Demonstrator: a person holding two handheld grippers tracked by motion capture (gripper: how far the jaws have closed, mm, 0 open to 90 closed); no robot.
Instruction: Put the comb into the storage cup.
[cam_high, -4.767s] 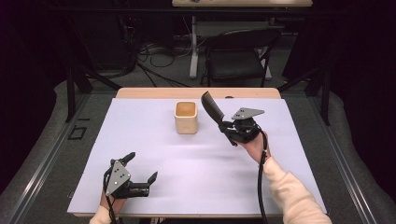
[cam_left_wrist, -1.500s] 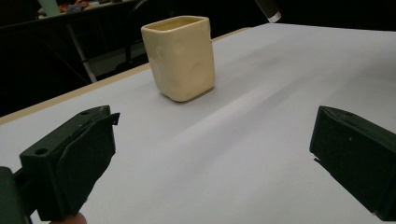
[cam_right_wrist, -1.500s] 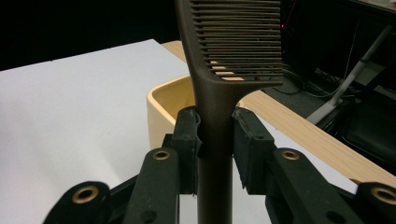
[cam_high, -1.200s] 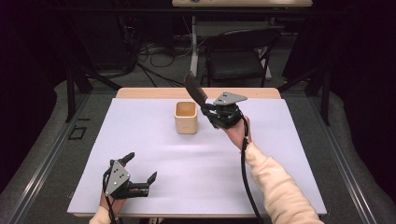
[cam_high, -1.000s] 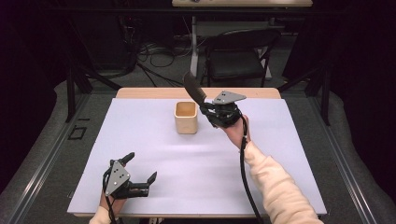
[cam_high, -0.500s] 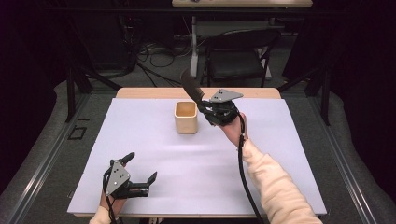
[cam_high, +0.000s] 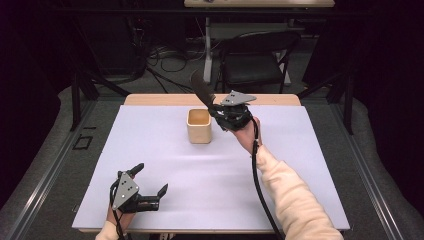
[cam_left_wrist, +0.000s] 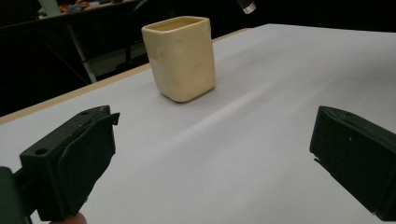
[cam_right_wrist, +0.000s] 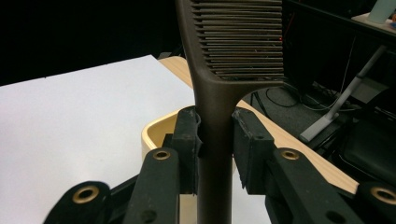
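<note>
A dark brown comb (cam_high: 200, 89) is clamped by its handle in my right gripper (cam_high: 216, 111), teeth end up and leaning to the left. In the right gripper view both pads press on the comb (cam_right_wrist: 236, 42) handle, and the cream cup (cam_right_wrist: 156, 130) sits just below and behind them. The square cream cup (cam_high: 199, 126) stands upright on the white sheet, just left of that gripper. My left gripper (cam_high: 150, 178) rests near the front left of the table, open and holding nothing. Its own view looks between its jaws (cam_left_wrist: 215, 158) toward the cup (cam_left_wrist: 181, 56).
The white sheet (cam_high: 300, 165) covers most of a wooden table (cam_high: 160, 99), whose far edge shows behind the cup. A black chair (cam_high: 255, 60) and cables stand on the floor beyond the table.
My right gripper has carried the comb left and slightly up, from right of the cup to its right rim. The left gripper has stayed put.
</note>
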